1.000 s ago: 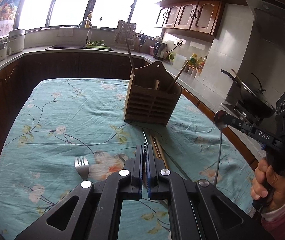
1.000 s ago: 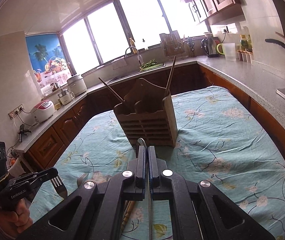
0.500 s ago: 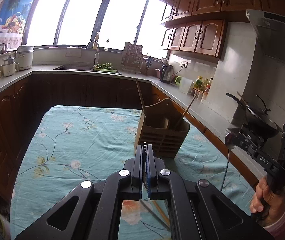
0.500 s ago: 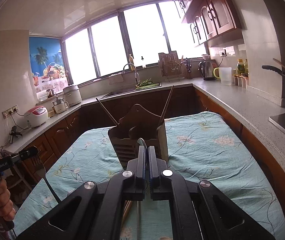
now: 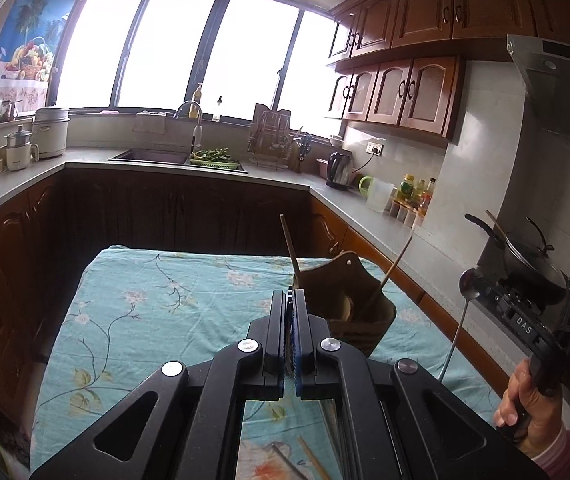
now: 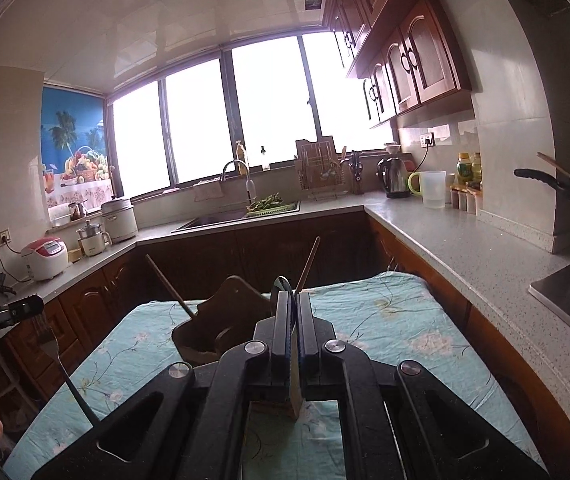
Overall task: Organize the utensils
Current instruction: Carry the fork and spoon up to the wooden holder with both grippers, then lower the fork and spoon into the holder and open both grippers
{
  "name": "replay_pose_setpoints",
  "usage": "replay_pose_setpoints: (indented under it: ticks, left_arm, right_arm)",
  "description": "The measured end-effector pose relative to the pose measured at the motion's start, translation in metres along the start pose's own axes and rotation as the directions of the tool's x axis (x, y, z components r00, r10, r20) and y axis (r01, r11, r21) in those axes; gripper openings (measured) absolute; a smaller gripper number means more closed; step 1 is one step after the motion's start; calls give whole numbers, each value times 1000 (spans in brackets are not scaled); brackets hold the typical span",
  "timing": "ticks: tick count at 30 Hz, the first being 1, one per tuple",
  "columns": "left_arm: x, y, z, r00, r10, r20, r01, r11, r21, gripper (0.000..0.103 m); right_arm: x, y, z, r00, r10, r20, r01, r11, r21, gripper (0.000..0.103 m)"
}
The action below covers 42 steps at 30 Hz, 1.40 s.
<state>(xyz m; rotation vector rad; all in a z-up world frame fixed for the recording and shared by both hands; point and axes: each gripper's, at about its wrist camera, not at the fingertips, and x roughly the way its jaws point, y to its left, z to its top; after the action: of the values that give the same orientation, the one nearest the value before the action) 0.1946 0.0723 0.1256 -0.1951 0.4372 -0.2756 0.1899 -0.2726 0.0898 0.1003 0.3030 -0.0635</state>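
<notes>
Right now my left claw is clamped on a fork; from the right wrist view its tines point up beside the claw tip and its dark handle slants down toward the flowered cloth on the worktop. My right claw is clamped on a spoon, whose bowl stands above the pads while the thin handle hangs down, seen from the left wrist view with my hand around the grip. Both claws are raised above the cloth. Ahead of them stands the wooden utensil holder on the cloth, with two chopsticks leaning out of it in different directions. More chopsticks lie flat on the cloth below my left claw, partly hidden by its frame.
</notes>
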Motion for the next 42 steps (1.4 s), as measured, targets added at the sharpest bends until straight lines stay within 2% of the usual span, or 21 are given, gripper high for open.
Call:
replay_pose_setpoints:
  ticks: [10, 15, 20, 31, 39, 42]
  left_arm:
    - [59, 2, 42, 996, 24, 91, -23, 1000, -15, 1]
    - [98, -7, 44, 992, 63, 114, -62, 998, -12, 1]
    - [136, -19, 39, 989, 103, 107, -104, 995, 4, 1]
    - [200, -44, 14, 991, 125, 55, -128, 990, 54, 1]
    - [224, -37, 8, 996, 86, -4, -86, 995, 41, 1]
    - [227, -32, 13, 998, 65, -3, -65, 997, 47, 1]
  right_arm:
    - [41, 0, 36, 983, -106, 148, 114, 992, -44, 2]
    - [64, 7, 45, 968, -153, 198, 172, 982, -82, 2]
    - [85, 21, 37, 957, -182, 224, 218, 964, -149, 2]
    - [116, 38, -9, 963, -199, 180, 242, 934, -262, 2]
    - [113, 32, -27, 985, -147, 95, 166, 956, -242, 3]
    - [113, 28, -33, 991, -121, 54, 130, 963, -234, 2]
